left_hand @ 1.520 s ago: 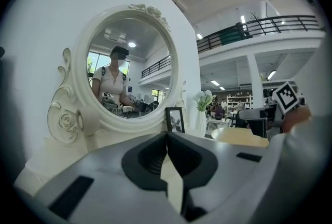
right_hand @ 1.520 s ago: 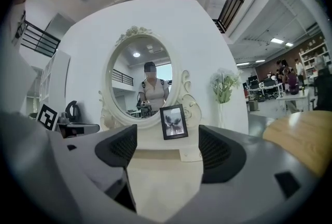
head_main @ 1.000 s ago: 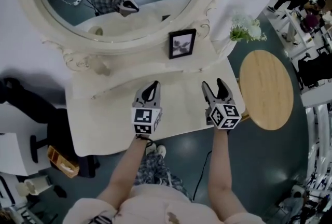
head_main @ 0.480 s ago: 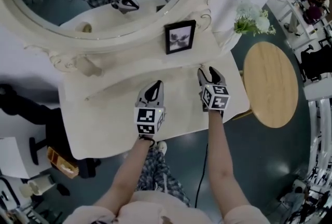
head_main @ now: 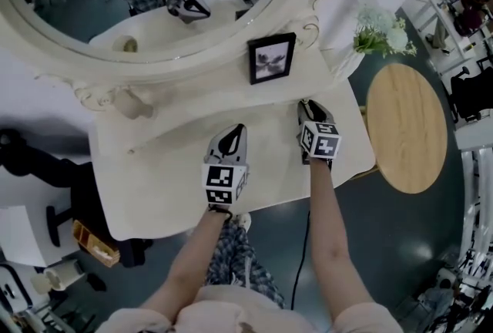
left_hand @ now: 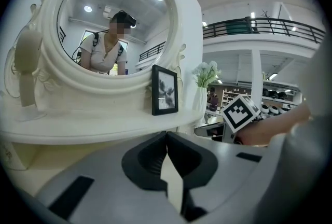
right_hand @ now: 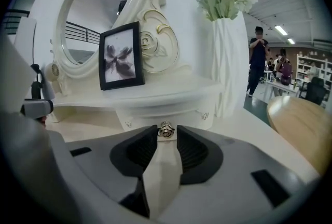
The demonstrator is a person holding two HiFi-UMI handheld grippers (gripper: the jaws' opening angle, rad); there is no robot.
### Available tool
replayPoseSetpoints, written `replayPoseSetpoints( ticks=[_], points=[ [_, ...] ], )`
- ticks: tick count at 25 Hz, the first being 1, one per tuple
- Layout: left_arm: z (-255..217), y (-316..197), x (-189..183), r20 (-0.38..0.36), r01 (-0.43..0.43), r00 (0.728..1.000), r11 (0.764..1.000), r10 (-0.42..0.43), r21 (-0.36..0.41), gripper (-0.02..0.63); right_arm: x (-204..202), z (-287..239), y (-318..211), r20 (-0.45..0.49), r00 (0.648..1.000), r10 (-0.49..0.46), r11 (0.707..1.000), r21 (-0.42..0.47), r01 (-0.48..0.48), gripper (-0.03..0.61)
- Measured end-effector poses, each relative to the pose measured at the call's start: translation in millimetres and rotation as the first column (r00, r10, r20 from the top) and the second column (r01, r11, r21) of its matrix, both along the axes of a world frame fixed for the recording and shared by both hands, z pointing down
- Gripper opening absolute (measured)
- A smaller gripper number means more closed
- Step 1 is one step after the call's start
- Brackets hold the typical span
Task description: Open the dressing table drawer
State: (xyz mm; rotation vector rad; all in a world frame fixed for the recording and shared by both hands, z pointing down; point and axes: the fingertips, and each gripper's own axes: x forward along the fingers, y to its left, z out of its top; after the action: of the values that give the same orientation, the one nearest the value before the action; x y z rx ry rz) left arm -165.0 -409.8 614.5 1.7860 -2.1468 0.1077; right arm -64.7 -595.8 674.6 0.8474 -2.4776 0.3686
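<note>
Facing the right gripper point(right_hand: 167, 134) knob-first, the cream wooden drawer point(right_hand: 155, 113) runs crosswise just ahead — its small metal rosette knob point(right_hand: 165, 129) sits between narrowly parted, just-closing jaws.

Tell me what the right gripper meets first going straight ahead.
The small silver rose-shaped drawer knob, already between the right gripper fingers, which have just been closing, seemingly not yet gripping.

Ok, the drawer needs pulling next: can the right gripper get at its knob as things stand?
Probably yes: the drawer knob already sits between the jaw tips of the right gripper, which have just been closing; nothing blocks it.
</note>
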Motion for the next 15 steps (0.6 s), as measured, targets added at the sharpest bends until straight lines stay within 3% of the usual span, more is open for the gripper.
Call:
replayPoseSetpoints(
  ticks=[15],
  points=[
    [-1.4,0.8,-9.2,-0.014,0.022,1.000,1.000,-0.022,0.000,0.028,3.2,-0.1,1.7,0.007,1.000,-0.002,1.000,0.005,0.002,0.104]
  ],
)
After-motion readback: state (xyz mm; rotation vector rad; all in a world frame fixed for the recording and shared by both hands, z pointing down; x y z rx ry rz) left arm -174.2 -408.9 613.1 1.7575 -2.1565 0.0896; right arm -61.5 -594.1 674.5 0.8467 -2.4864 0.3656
